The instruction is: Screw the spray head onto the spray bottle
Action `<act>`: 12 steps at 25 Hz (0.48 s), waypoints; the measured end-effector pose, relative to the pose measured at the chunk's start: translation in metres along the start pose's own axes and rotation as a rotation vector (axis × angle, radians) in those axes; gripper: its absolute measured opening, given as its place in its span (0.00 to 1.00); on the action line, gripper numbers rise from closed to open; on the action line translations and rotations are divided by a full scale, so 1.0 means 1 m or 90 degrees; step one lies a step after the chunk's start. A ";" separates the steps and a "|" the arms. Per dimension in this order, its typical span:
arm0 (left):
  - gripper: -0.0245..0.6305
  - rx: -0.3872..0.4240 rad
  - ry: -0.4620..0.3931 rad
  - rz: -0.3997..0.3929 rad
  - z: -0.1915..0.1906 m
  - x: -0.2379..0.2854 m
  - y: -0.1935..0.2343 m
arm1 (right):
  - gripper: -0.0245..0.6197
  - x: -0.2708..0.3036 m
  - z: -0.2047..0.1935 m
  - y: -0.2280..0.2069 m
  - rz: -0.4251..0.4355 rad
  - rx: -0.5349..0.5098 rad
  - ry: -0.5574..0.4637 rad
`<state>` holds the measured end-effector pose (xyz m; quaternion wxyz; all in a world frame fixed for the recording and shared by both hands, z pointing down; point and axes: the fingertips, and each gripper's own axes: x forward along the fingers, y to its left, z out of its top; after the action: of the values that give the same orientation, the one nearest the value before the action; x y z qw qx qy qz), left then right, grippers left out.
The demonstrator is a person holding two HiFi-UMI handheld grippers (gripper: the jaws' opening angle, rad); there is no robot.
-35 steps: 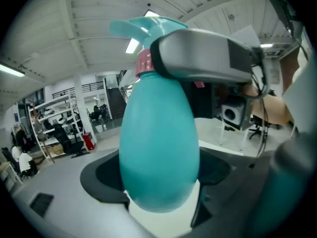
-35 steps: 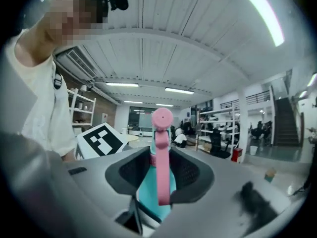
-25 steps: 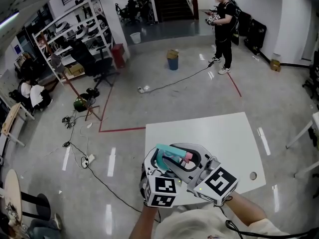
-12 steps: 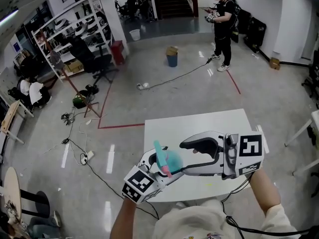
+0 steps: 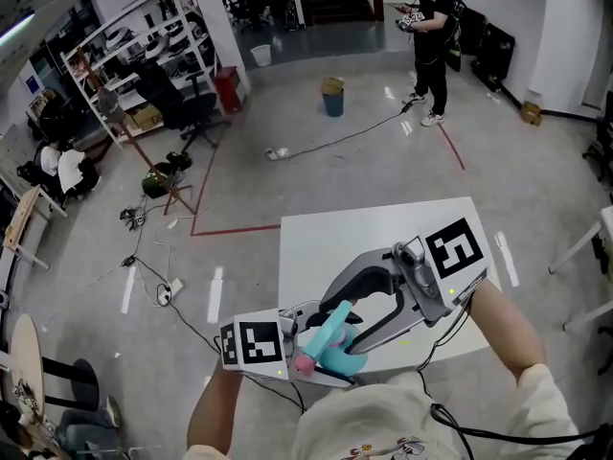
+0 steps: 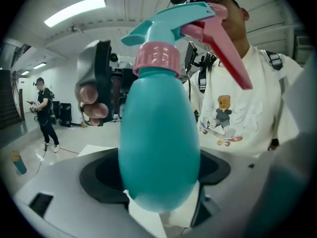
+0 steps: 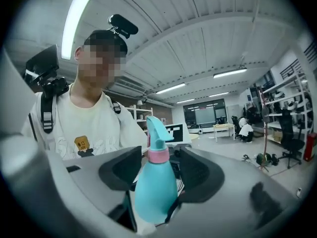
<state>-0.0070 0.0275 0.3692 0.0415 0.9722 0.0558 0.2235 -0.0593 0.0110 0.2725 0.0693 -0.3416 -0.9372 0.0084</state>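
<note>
Your left gripper (image 6: 161, 209) is clamped on the base of the teal spray bottle (image 6: 158, 148). It holds the bottle close to your chest, over the near edge of the white table (image 5: 383, 247). The spray head (image 6: 178, 21) sits on the neck at its pink collar (image 6: 157, 58). Your right gripper (image 7: 151, 213) has just been opening. Its jaws stand wide, with the bottle in the gap and neither side pressing it.

A white counter (image 5: 383, 233) stands on a glossy grey floor (image 5: 536, 175) crossed by red tape (image 5: 235, 230) and a cable (image 5: 335, 140). A person (image 5: 428, 46) stands beyond a blue bin (image 5: 332, 102), with shelving (image 5: 144, 36) at left.
</note>
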 end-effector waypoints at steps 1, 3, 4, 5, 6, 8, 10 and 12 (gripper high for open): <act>0.67 0.001 0.011 -0.012 -0.001 0.004 -0.001 | 0.41 0.003 0.000 0.004 0.016 -0.003 0.001; 0.67 0.000 0.022 -0.031 -0.003 0.012 -0.004 | 0.41 0.005 0.003 0.013 0.051 0.000 -0.007; 0.67 0.000 0.024 -0.039 -0.004 0.015 -0.006 | 0.39 0.007 0.003 0.016 0.066 0.005 -0.008; 0.67 0.000 0.026 -0.046 -0.006 0.016 -0.008 | 0.31 0.009 0.003 0.019 0.076 0.011 -0.006; 0.67 0.001 0.028 -0.051 -0.008 0.017 -0.011 | 0.26 0.011 0.002 0.021 0.083 0.014 -0.002; 0.67 0.001 0.032 -0.056 -0.010 0.017 -0.013 | 0.26 0.012 -0.001 0.022 0.090 0.012 0.007; 0.67 -0.006 0.026 -0.043 -0.007 0.019 -0.007 | 0.26 0.006 -0.001 0.020 0.082 0.012 0.011; 0.67 -0.019 0.018 0.015 -0.004 0.020 0.011 | 0.26 -0.003 -0.002 0.013 0.044 0.011 0.015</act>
<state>0.0104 0.0195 0.3825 0.0526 0.9688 0.0417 0.2384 -0.0484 0.0185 0.2734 0.0829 -0.3735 -0.9238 0.0152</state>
